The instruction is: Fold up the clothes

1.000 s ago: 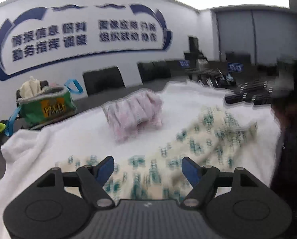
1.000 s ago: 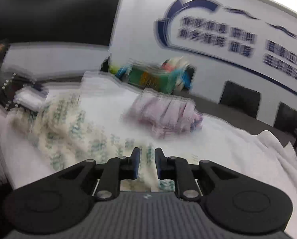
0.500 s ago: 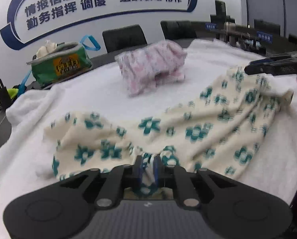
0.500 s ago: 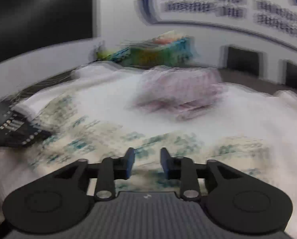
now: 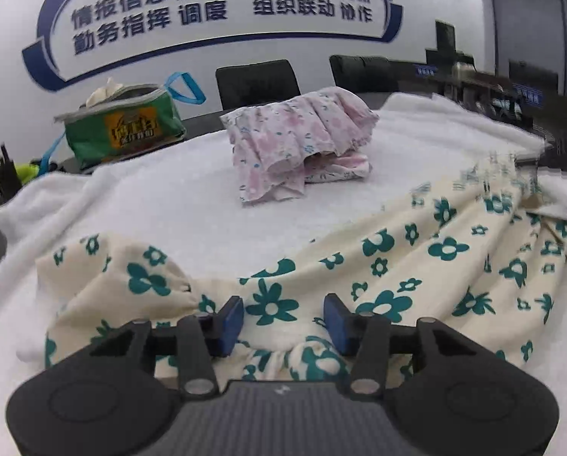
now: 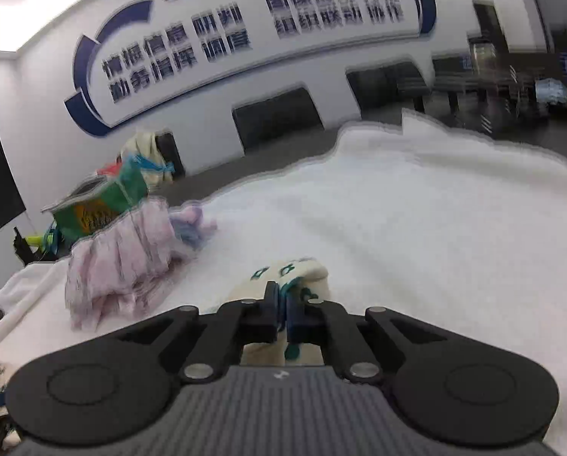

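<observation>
- The cream garment with teal flowers (image 5: 397,266) lies spread and wrinkled across the near part of the white towel (image 5: 161,205) that covers the desk.
- The left hand-held gripper (image 5: 283,317) hovers over the near edge of the cream garment; its jaws have just been opening and now stand apart, blue pads (image 5: 232,319) on either side of a raised fold of the cloth without pressing it.
- The right hand-held gripper (image 6: 281,313) has just been closing and is pressed together, pinching a bunched bit of the cream garment (image 6: 287,273) between its pads.
- The pink floral garment (image 5: 298,148) sits in a loose folded heap beyond the cream garment, farther out on the towel and apart from it.
- A green bag (image 5: 123,129) with blue straps stands beyond the cream garment to the left, past the towel's edge on the dark desk.
- Black chairs (image 5: 256,81) line the far side of the desk, under a wall sign with blue characters (image 5: 222,3).
</observation>
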The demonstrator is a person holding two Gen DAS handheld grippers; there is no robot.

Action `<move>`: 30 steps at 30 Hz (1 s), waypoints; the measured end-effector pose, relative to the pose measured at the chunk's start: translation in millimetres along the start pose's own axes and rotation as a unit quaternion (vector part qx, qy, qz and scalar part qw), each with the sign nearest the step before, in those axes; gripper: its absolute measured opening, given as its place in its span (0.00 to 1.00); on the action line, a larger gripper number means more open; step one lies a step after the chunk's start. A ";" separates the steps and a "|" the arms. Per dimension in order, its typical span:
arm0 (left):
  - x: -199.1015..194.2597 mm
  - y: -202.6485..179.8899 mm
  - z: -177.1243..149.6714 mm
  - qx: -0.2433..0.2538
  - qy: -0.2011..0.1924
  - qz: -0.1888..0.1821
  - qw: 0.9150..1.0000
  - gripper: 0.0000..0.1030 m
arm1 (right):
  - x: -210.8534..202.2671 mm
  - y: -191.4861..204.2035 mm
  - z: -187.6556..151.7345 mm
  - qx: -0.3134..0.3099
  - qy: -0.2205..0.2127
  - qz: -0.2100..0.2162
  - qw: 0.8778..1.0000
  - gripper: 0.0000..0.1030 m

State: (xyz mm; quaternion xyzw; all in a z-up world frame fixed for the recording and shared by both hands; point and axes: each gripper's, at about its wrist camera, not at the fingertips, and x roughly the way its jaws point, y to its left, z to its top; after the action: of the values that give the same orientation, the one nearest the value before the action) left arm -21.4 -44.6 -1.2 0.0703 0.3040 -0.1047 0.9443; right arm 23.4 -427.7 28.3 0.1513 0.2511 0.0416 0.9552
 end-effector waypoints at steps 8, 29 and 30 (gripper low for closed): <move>-2.4 6.7 0.1 -0.021 0.001 -0.016 1.000 0.46 | -46.4 4.9 -9.3 -0.036 -0.062 -0.061 0.996 0.37; -1.4 7.9 -0.5 -0.024 0.000 -0.020 1.000 0.46 | -35.4 5.7 -15.7 -0.099 0.050 -0.074 0.991 0.02; -1.5 8.0 -0.5 -0.025 0.000 -0.020 1.000 0.46 | -34.9 2.4 -15.0 -0.096 0.040 -0.103 0.989 0.02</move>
State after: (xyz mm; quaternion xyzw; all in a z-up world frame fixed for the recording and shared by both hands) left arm -20.9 -36.5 -0.2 0.0410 0.3080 -0.1158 0.9434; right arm -14.4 -426.9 33.0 0.0305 0.2985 -0.0270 0.9535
